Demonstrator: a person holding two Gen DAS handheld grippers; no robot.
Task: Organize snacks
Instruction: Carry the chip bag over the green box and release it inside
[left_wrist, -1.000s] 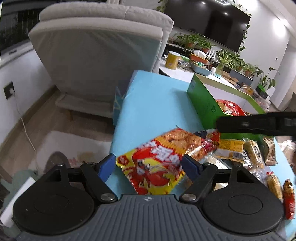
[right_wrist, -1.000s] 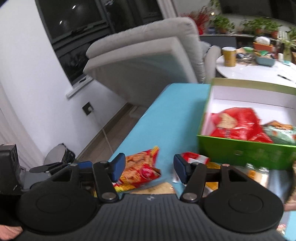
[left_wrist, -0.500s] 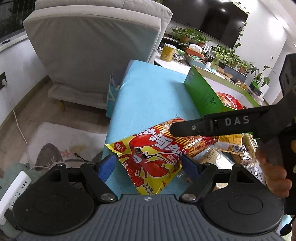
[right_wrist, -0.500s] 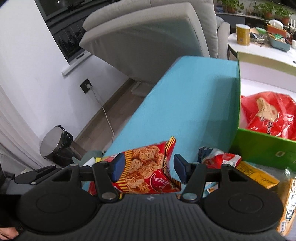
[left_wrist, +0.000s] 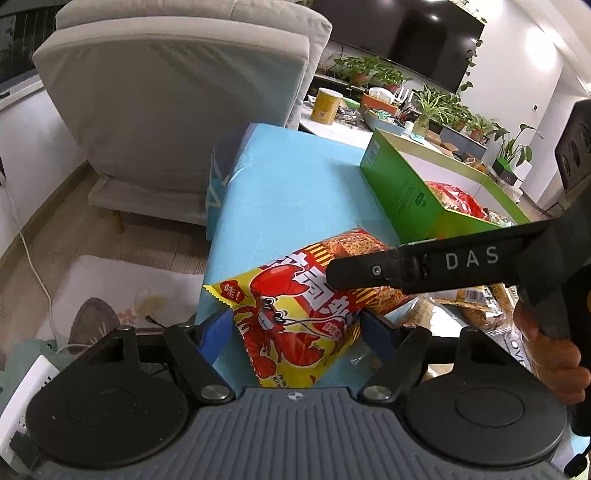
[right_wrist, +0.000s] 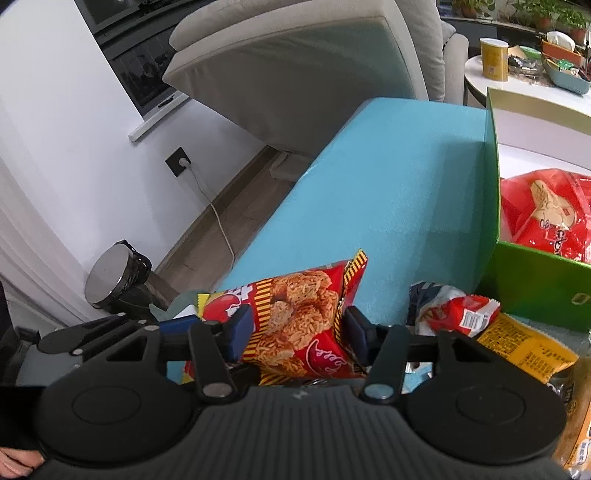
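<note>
The crayfish bag (left_wrist: 295, 314) lies on the near edge of the blue table (left_wrist: 295, 199), at the left end of a heap of loose snacks, and both tongs straddle it at once, one at each end. In the left wrist view its long axis runs from about 7 o'clock, where the yellow crimped end sits low between the tongs, up toward 1 o'clock, where the red noodle-print end passes under the other tool's black finger. The left gripper (left_wrist: 295, 326) has its 2 blue pads on either side of the yellow end; the right pad meets the bag's edge, the left one looks just clear of it, and the jaws are closing at about half width. In the right wrist view the right gripper (right_wrist: 299, 332) brackets the noodle-print end (right_wrist: 306, 321), which rises toward 12 o'clock from the tongs; its jaws are also closing, both pads look to be against the film, though I cannot tell how firmly they bite. So neither hand is nearer: each has 1 end. The green box (right_wrist: 535, 288), already holding a red bag (right_wrist: 546, 214), stands at roughly 2 o'clock from the right gripper and 1 o'clock from the left, well apart from the bag across bare table. My judgement is that the carry goes that way, with the right end leading, over the box's near wall.
</note>
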